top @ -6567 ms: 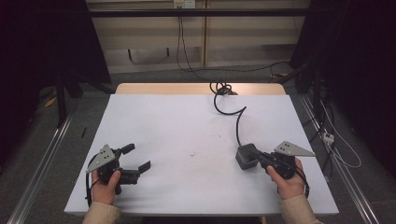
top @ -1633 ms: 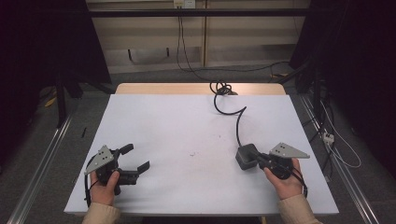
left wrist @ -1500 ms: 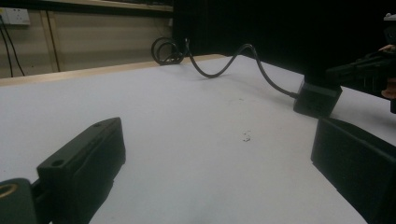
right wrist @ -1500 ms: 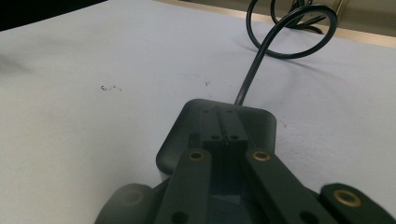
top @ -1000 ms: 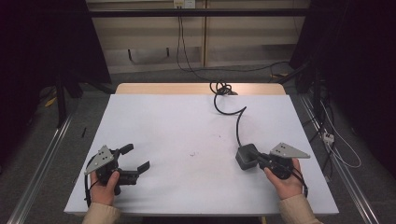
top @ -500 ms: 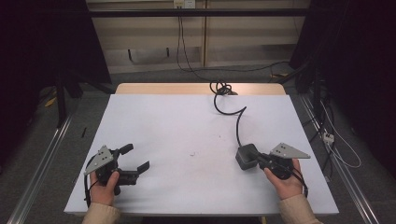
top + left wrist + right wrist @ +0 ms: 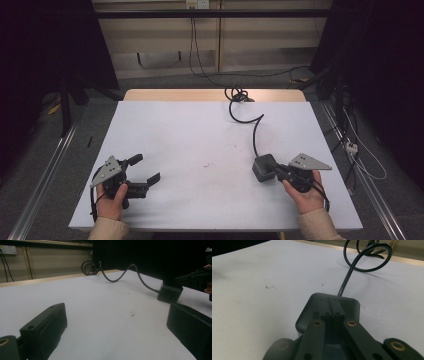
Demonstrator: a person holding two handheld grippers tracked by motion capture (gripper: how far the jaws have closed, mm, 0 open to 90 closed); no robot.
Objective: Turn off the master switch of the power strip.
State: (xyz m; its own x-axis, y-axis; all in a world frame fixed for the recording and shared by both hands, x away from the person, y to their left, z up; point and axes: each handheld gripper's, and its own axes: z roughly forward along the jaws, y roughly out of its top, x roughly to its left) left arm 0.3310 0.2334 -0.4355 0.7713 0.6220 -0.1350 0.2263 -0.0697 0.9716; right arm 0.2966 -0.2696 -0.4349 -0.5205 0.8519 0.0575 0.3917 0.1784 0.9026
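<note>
The right gripper [image 7: 274, 170] has its jaws brought together, tips lying over the top of a dark grey box [image 7: 263, 167], which sits on the white table [image 7: 200, 145] near its right front. In the right gripper view the two jaws meet side by side over the box [image 7: 329, 310]; whether they pinch any part of it I cannot tell. A black cable [image 7: 255, 131] leaves the box's far side, snakes back across the table and ends in a coil [image 7: 237, 93] at the far edge. The left gripper [image 7: 146, 170] rests at the left front, jaws spread wide with bare tabletop between them, well apart from the box.
</note>
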